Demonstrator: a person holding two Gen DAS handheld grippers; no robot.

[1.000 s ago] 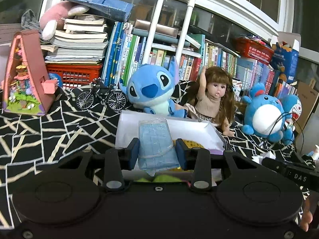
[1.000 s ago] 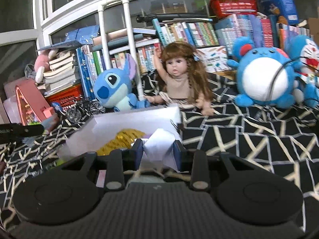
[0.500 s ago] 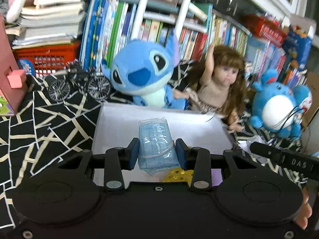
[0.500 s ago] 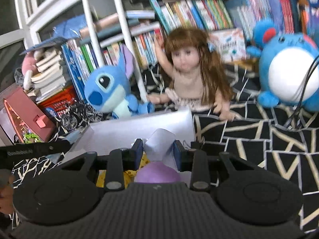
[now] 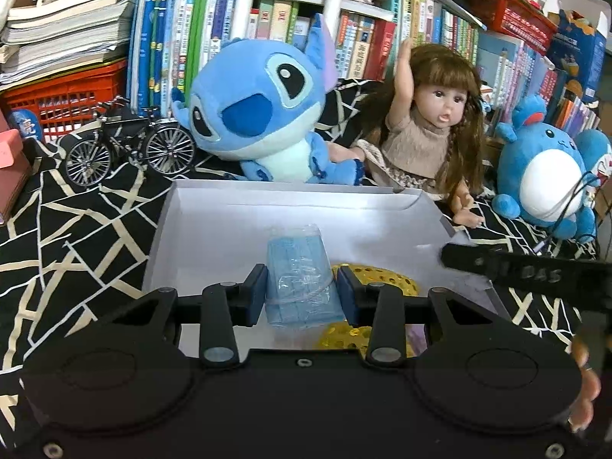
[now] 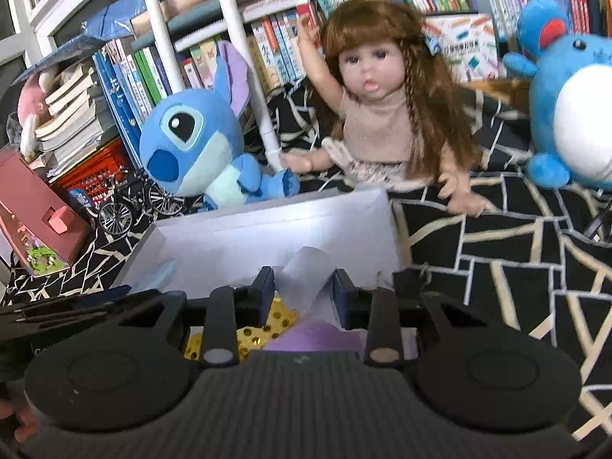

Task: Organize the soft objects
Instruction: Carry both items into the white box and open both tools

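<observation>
The left gripper [image 5: 300, 292] is closed on a pack of face masks [image 5: 298, 283], with one blue pad pressing on each side of it. The pack is light blue, flat and wrapped in clear, wrinkled plastic that shines a little. Its long axis runs away from the camera, along the fingers, and its far end points toward the back wall of the white box [image 5: 229, 225]; this end looks a little narrower than the part between the pads. The pack is held over the open white box, above its floor. Under it, in the near part of the box, lies a yellow thing with holes [image 5: 386, 287]. The right gripper [image 6: 304, 290] is closed on a white piece of paper or tissue [image 6: 306, 271]. This piece is soft and bent, and its top stands up and curls above the pads, pointing toward the far wall of the box. It is also over the box, near the right wall. Below it I can see a gold sheet with dark dots [image 6: 264, 329] and something purple [image 6: 317, 338]; what these are I cannot tell. The box stands on a desk covered with a black cloth with pale lines [image 5: 76, 229]. Behind the box sit a blue plush toy [image 5: 264, 114] and a doll [image 5: 432, 130] with long brown hair.
</observation>
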